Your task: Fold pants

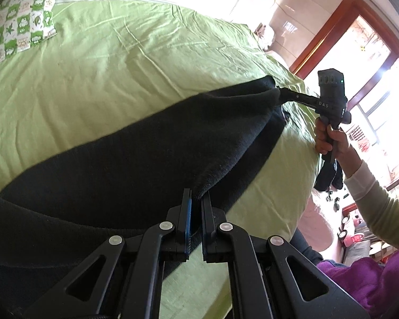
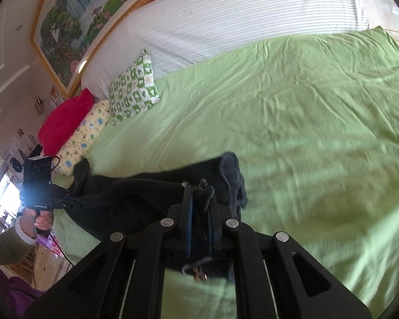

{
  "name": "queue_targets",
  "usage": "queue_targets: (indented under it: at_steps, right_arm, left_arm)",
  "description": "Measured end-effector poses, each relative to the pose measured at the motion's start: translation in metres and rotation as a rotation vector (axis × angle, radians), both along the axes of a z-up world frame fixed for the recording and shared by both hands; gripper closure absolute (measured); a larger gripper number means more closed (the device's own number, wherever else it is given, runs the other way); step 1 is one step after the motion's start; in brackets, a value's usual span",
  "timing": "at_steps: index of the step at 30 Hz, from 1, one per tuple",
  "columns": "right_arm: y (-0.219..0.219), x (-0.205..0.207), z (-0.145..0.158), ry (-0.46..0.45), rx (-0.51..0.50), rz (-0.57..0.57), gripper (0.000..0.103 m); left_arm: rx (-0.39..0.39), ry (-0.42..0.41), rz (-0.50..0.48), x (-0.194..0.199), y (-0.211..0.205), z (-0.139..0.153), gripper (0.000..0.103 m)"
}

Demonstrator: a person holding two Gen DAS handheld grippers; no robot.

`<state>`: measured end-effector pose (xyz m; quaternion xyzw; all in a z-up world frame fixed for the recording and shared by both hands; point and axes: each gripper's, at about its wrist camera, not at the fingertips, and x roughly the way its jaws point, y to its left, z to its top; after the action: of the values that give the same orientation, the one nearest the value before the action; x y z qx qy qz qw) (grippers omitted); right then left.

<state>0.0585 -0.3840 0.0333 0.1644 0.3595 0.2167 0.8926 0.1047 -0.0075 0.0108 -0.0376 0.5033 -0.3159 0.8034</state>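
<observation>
Black pants [image 1: 135, 164] lie stretched across a green bed sheet [image 1: 98, 74]. My left gripper [image 1: 196, 195] is shut on one edge of the pants near the bottom of the left wrist view. At the far right of that view the right gripper [image 1: 280, 94], held by a hand [image 1: 329, 141], pinches the other end of the cloth. In the right wrist view my right gripper [image 2: 200, 190] is shut on a bunched fold of the pants [image 2: 146, 194], and the left gripper [image 2: 77, 202] grips the cloth at the left.
A green patterned pillow [image 2: 133, 90], a yellow pillow [image 2: 85, 138] and a red cushion [image 2: 63, 122] lie at the head of the bed by a striped headboard [image 2: 226, 21]. A window [image 1: 372, 85] and floor clutter lie beyond the bed's right edge.
</observation>
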Motion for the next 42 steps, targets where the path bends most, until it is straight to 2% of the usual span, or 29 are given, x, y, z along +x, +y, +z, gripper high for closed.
queue_targets:
  at_steps: [10, 13, 14, 15, 20, 24, 28, 32, 42]
  right_arm:
    - [0.005, -0.016, -0.021, 0.072, -0.11, -0.05, 0.092]
    - [0.007, -0.023, -0.017, 0.073, -0.134, -0.086, 0.072]
    - [0.007, -0.027, -0.015, 0.083, -0.166, -0.126, 0.046]
    - [0.007, -0.031, -0.012, 0.081, -0.181, -0.154, 0.032]
    - [0.008, -0.059, 0.009, -0.018, -0.114, -0.195, 0.032]
    - [0.035, -0.065, 0.024, -0.069, -0.055, -0.145, 0.032]
    - [0.074, -0.059, 0.027, -0.076, -0.022, -0.068, 0.032]
    - [0.116, -0.048, 0.027, -0.081, 0.015, 0.03, 0.032]
    - [0.205, -0.019, 0.013, -0.03, 0.099, 0.211, 0.032]
  left_arm:
    - [0.065, 0.007, 0.008, -0.009, -0.008, -0.038, 0.098]
    - [0.059, -0.014, 0.027, -0.012, -0.009, -0.038, 0.093]
    - [0.053, -0.017, 0.027, -0.014, -0.007, -0.037, 0.086]
    - [0.041, -0.019, 0.025, -0.017, -0.006, -0.034, 0.083]
    - [0.001, -0.039, 0.051, -0.036, 0.008, -0.026, 0.08]
    - [-0.025, -0.049, 0.098, -0.047, 0.025, -0.02, 0.08]
    - [-0.042, -0.072, 0.164, -0.058, 0.05, -0.01, 0.079]
    - [-0.043, -0.094, 0.252, -0.063, 0.082, -0.001, 0.07]
    - [-0.046, -0.133, 0.439, -0.075, 0.169, 0.018, 0.068]
